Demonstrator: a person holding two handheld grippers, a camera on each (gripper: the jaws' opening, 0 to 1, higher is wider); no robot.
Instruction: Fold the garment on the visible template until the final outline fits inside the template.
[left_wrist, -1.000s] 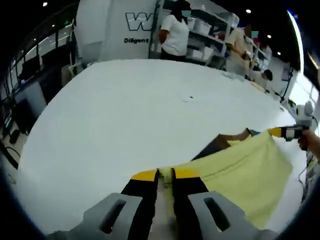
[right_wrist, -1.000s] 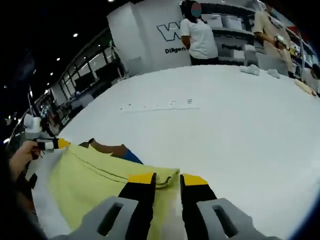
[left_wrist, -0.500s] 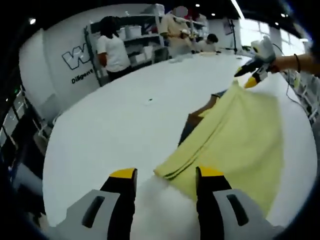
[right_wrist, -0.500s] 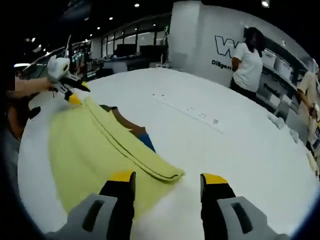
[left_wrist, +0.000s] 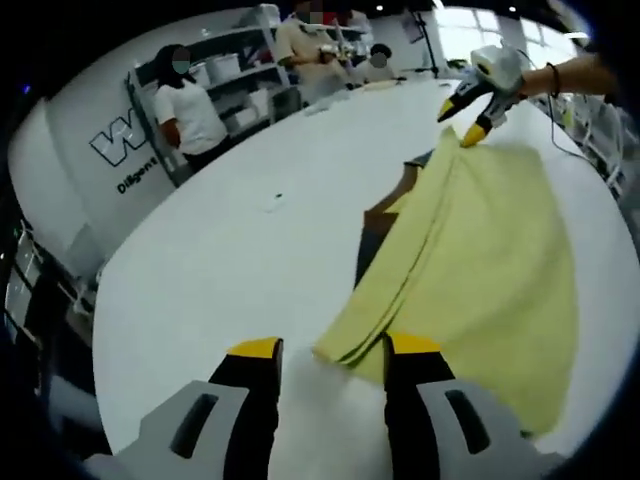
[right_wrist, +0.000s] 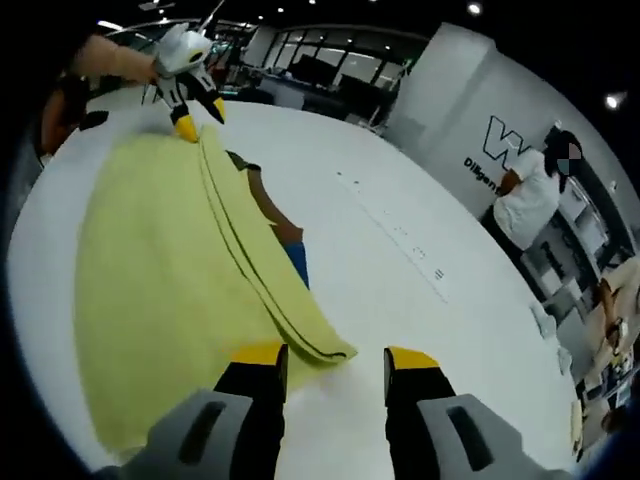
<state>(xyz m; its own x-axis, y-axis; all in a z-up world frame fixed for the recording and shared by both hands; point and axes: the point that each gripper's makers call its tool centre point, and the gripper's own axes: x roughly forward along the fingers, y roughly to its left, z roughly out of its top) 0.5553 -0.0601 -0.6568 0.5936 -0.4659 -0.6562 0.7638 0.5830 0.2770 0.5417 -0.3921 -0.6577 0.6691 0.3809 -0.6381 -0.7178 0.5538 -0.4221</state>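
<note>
Garment (left_wrist: 490, 260), a pale yellow cloth folded over on itself, lies flat on the white worktop (left_wrist: 220, 270), stretched between the two tools. In the left gripper view the left tool (left_wrist: 333, 350) has its yellow-tipped jaws spread and holds nothing; a layered corner of the cloth sits just ahead of it, between the tips and toward its right jaw. Left of this tool the worktop runs bare and wide to its curved edge, with dark floor beyond. Farther ahead a brown and blue piece (left_wrist: 385, 215) shows from under the folded edge. At the far end, ahead and to the right, the right tool (left_wrist: 470, 125), held in a person's hand, touches the far corner of the cloth.

In the right gripper view the right tool (right_wrist: 335, 358) also has its jaws apart and empty, with the near folded corner of the cloth just ahead of its left jaw. The left tool (right_wrist: 190, 115) sits at the far corner, ahead and to the left. Right of the cloth the worktop is open. Beyond its edge stand a wall with lettering (right_wrist: 495, 160), shelving (right_wrist: 560, 270), and a person in a white shirt (right_wrist: 530, 205).
</note>
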